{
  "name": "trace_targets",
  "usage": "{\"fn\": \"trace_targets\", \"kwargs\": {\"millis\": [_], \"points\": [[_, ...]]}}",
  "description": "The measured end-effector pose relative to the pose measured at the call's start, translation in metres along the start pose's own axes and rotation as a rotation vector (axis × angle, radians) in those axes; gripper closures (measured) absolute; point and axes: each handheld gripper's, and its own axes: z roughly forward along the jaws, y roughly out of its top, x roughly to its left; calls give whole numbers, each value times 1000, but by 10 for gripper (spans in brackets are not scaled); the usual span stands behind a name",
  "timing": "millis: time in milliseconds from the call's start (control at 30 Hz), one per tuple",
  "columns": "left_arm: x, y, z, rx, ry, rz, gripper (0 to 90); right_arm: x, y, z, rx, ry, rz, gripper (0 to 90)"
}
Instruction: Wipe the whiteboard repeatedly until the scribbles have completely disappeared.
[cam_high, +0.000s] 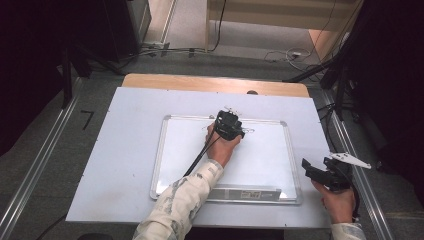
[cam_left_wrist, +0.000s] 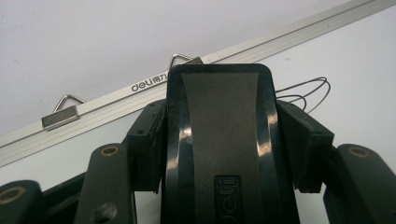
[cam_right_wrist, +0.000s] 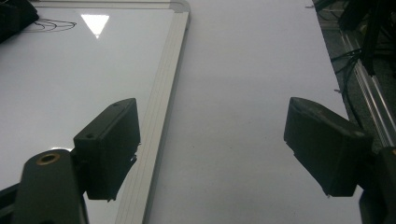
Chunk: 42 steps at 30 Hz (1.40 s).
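Right gripper (cam_high: 306, 166) sits nearest, jaws spread wide over bare table (cam_high: 125, 165) just off the whiteboard's (cam_high: 260, 150) right edge. Further in, the left gripper (cam_left_wrist: 224, 135) pinches a black eraser (cam_left_wrist: 219, 140), its lower end cut off, pressed on the board near the top frame. Half-hidden beside it: thin black scribbles (cam_left_wrist: 306, 93). The left gripper view reads "deli" on the frame; the high view's bottom label is unreadable.

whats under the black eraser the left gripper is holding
The whiteboard lies under the black eraser, clamped in the left gripper. Thin pen lines curl out beside it; any marks directly beneath are covered.
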Motion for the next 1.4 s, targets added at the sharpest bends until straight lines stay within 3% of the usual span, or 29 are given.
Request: {"fn": "trace_targets", "kwargs": {"millis": [1400], "points": [[-30, 11, 11, 1, -31, 51, 404, -1, 0, -1, -3, 8, 3, 174]]}}
